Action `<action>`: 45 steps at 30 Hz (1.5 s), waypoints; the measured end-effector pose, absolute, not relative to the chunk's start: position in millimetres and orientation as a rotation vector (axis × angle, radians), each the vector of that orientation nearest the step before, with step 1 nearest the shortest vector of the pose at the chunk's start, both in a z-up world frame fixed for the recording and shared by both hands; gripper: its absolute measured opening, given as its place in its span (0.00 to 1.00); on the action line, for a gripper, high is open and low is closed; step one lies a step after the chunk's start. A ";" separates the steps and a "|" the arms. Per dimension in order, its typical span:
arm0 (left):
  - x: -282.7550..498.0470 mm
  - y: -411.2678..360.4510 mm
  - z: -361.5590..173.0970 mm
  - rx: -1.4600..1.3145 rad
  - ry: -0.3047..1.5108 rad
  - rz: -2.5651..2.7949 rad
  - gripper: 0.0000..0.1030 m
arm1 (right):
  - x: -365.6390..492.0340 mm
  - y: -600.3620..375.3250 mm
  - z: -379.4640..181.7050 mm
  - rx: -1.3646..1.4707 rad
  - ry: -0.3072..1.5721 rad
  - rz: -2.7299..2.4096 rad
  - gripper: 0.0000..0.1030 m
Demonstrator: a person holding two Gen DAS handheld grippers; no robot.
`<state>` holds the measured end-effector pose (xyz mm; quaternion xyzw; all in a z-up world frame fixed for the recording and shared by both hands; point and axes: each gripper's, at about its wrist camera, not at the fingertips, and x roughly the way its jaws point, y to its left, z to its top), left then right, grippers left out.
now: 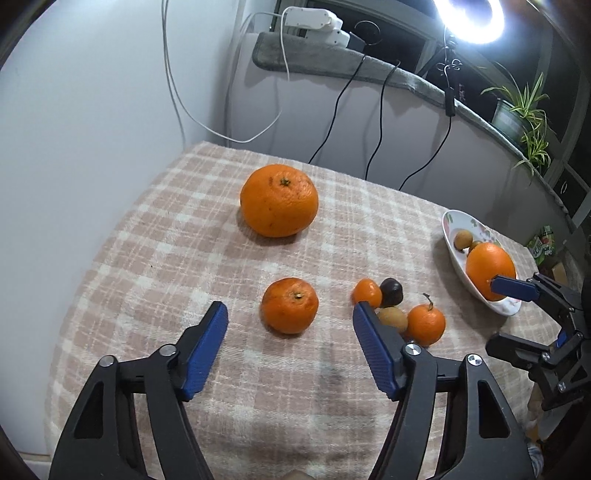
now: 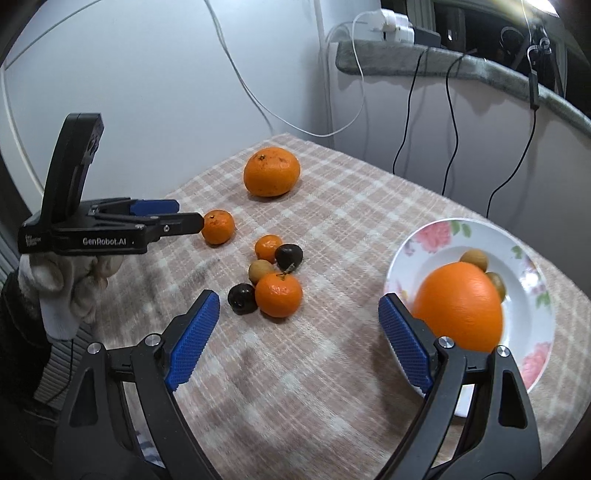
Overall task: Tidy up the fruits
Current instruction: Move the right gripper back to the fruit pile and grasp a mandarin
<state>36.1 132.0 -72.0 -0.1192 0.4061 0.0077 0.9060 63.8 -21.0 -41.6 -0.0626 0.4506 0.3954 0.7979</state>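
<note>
A large orange (image 1: 279, 200) (image 2: 271, 171) sits far on the checked cloth. A mid-size mandarin (image 1: 289, 305) (image 2: 218, 226) lies just ahead of my open, empty left gripper (image 1: 290, 325) (image 2: 190, 218). A cluster of small mandarins (image 2: 278, 294), dark fruits (image 2: 288, 256) and a tan fruit (image 2: 260, 270) lies mid-table. A floral plate (image 2: 532, 321) (image 1: 451, 236) at the right holds an orange (image 2: 458, 306) (image 1: 489, 267) and small tan fruits (image 2: 474, 259). My right gripper (image 2: 299, 332) is open and empty beside the plate, its right finger (image 2: 404, 341) next to the orange.
The table stands against a white wall with hanging cables (image 1: 173, 92). A grey-covered ledge (image 1: 332, 62) with power adapters runs behind, with a potted plant (image 1: 524, 110) and a ring light (image 1: 469, 16) at the far right.
</note>
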 end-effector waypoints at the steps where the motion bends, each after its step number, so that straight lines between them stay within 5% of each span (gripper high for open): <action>1: 37.1 133.1 -73.5 -0.250 0.840 0.014 0.64 | 65.4 -19.2 -43.3 -0.125 0.976 0.849 0.82; 10: 42.9 139.9 -84.6 -0.268 0.856 0.010 0.51 | 75.2 3.0 -63.6 -0.111 1.066 0.852 0.54; 45: 56.5 131.4 -97.0 -0.246 0.883 -0.032 0.36 | 90.6 15.9 -83.7 -0.019 1.188 0.889 0.39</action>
